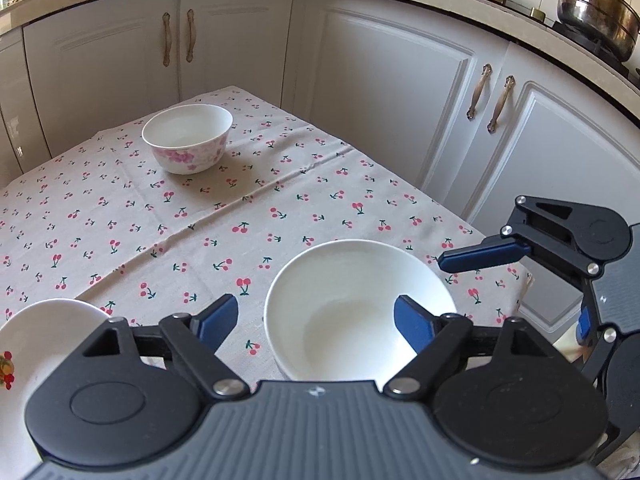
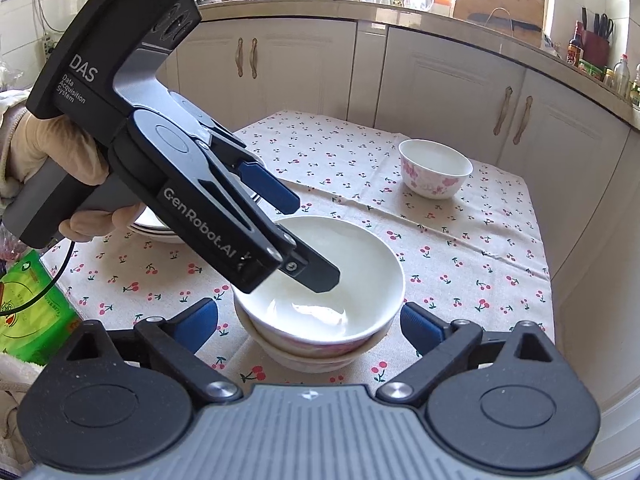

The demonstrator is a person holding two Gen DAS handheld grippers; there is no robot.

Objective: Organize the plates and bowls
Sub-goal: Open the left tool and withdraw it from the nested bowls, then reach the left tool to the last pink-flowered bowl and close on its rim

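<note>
Bowls (image 2: 320, 280) sat nested, two deep as far as the right wrist view showed, on the cherry-print cloth (image 2: 460, 248) near the counter's near edge, the top one plain white inside and a pink-flowered wall showing beneath its rim. The left gripper (image 1: 316, 320) hung over this stack with its jaws apart: one blue pad (image 1: 412, 328) sat inside the top bowl's rim and the other stood outside the rim on the far side, neither pressing on the wall. In the right wrist view a gloved hand (image 2: 60, 160) held that gripper from the left, its lower finger dipping into the bowl. The right gripper (image 2: 308, 328) faced the stack from the near side, jaws wide apart, the blue pads (image 2: 420, 328) flanking the bowls and clear of them. A third bowl (image 1: 188, 138), white with pink flowers, stood alone toward the far edge of the counter, well apart from the stack. Plates (image 2: 154, 230) lay stacked by the left edge, mostly hidden behind the left gripper; one (image 1: 36, 340) showed a fruit print at its rim. A green packet (image 2: 28, 312) lay off the left edge.
</note>
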